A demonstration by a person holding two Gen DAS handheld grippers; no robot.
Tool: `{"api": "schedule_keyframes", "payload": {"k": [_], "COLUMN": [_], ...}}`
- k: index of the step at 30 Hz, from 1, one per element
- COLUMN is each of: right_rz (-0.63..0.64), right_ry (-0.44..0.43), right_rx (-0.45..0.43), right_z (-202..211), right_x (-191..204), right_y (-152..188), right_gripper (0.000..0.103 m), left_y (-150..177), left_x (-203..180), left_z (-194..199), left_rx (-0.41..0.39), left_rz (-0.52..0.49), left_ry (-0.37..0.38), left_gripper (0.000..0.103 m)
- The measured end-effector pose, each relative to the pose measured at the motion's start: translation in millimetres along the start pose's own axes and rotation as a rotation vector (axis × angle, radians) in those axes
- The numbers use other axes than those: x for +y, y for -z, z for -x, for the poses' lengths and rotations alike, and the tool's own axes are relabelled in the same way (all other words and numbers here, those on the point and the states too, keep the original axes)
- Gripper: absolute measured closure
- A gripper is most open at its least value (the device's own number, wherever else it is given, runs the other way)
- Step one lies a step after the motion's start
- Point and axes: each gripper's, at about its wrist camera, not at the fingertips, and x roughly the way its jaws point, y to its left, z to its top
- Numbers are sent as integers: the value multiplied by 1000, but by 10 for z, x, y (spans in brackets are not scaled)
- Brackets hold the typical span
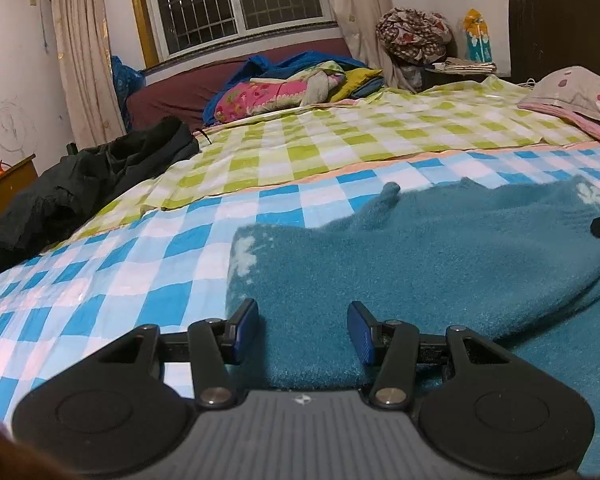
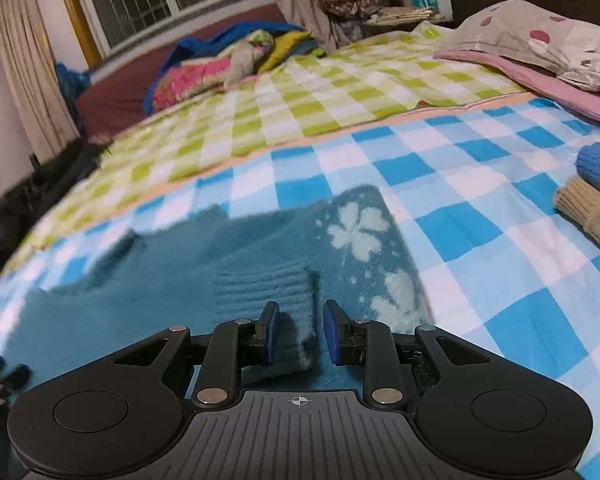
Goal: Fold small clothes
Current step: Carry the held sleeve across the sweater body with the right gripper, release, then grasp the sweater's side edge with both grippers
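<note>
The teal sweater [image 1: 440, 264] lies spread flat on the checked bed [image 1: 100, 280] so it can be folded, with the left tool [image 1: 303, 330] spread apart over its near edge and the right tool [image 2: 299, 330] apart around its ribbed cuff [image 2: 268, 284].

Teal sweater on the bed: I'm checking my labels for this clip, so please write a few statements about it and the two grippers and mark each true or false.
1. The teal sweater lies on blue-checked bedding. True.
2. The left gripper is shut on the sweater. False: its jaws stand apart over the cloth.
3. The right gripper is open over the sweater's ribbed cuff. True.
4. The sweater's clover pattern is red. False: it is pale, whitish.
5. Folded knitwear sits to the sweater's right. True.
</note>
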Motion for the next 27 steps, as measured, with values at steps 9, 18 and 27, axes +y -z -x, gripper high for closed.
{"api": "schedule_keyframes", "payload": {"k": [9, 18, 27], "right_rz": [66, 150, 172], "right_ry": [-33, -119, -82], "right_rx": [-20, 65, 98], "right_z": [445, 1403, 2149], "right_x": [-7, -128, -389], "right_y": [59, 720, 1472], "right_gripper": [78, 76, 68], "left_y": [232, 872, 1466], "left_x": [148, 315, 326], "left_z": [561, 1423, 2012], "left_rx": [-13, 51, 109], "left_rz": [31, 74, 119], "left_ry": [1, 16, -14], "left_gripper": [49, 49, 49]}}
